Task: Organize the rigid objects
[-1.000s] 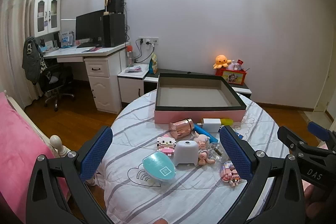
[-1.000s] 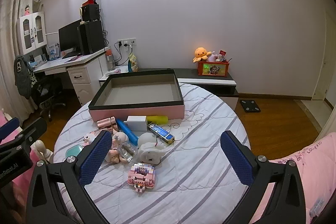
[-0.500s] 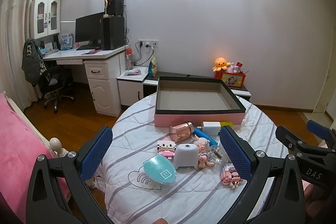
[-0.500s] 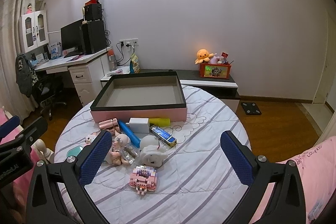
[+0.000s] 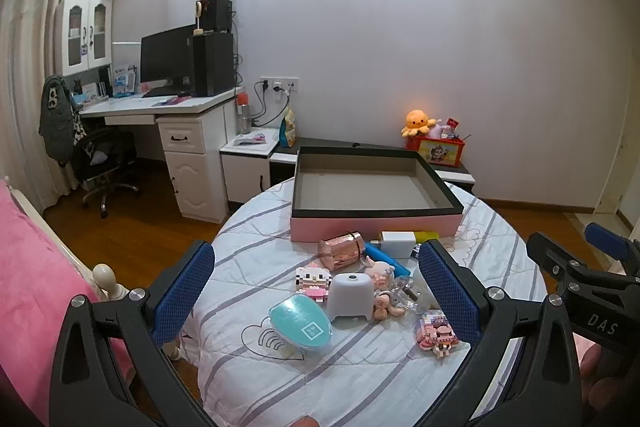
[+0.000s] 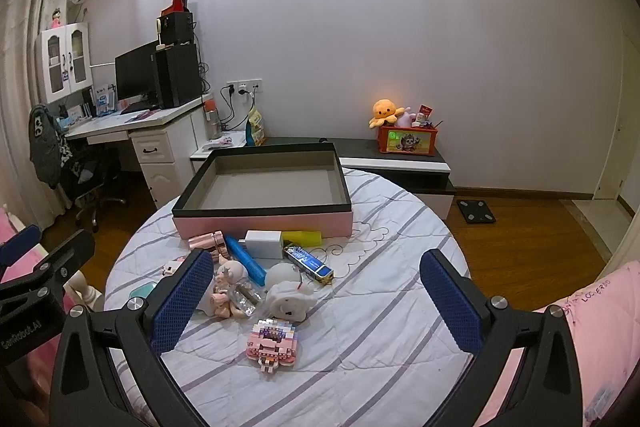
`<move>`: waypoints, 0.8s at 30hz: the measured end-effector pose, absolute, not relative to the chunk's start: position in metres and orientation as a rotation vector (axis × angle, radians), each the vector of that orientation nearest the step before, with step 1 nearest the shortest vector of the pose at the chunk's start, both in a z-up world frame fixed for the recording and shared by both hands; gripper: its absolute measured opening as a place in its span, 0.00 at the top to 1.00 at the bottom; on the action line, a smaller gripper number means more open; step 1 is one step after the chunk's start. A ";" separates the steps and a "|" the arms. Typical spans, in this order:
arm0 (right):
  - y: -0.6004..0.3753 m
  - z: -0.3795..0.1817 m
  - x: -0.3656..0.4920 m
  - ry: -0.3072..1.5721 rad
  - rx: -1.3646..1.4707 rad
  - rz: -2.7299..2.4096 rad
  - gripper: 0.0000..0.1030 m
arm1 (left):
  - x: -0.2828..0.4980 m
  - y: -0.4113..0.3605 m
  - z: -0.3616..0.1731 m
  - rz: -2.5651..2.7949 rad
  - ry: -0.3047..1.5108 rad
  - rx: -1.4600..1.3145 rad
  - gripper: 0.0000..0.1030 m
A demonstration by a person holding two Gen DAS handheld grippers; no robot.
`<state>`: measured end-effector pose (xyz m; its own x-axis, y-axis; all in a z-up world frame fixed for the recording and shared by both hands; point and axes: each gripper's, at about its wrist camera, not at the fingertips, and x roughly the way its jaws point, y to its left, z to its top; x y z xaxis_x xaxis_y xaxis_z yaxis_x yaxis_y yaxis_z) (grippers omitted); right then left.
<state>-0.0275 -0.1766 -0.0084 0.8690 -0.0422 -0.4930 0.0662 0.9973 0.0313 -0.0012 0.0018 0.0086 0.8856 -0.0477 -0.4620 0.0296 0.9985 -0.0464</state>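
A pink box with a black rim (image 5: 376, 223) (image 6: 264, 221) stands empty at the far side of the round table. In front of it lie several small things: a rose-gold can (image 5: 342, 253), a white charger (image 6: 262, 243), a yellow block (image 6: 302, 237), a blue tube (image 6: 244, 261), a blue bar (image 6: 308, 263), a white lamp (image 5: 350, 295), a teal oval case (image 5: 300, 323), a pink doll (image 6: 226, 289), a white piggy figure (image 6: 286, 297) and pink brick figures (image 5: 436, 333) (image 6: 274, 343). My left gripper (image 5: 316, 291) and right gripper (image 6: 316, 299) are both open and empty, held above the near table edge.
The table wears a white striped cloth (image 6: 380, 307). A pink bed (image 5: 28, 267) lies at the left, pink bedding (image 6: 592, 327) at the right. Behind are a desk with monitor (image 5: 168, 59), an office chair (image 5: 100, 155), a low cabinet with a toy box (image 6: 406, 143), and a scale (image 6: 476, 211) on the floor.
Both grippers have pulled back and risen slightly; the table and box sit a little lower and farther in both views. Nothing on the table has moved.
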 end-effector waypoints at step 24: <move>-0.172 -0.016 -0.018 0.542 0.045 -0.053 0.00 | 0.007 0.017 -0.007 -0.028 0.510 -0.069 0.00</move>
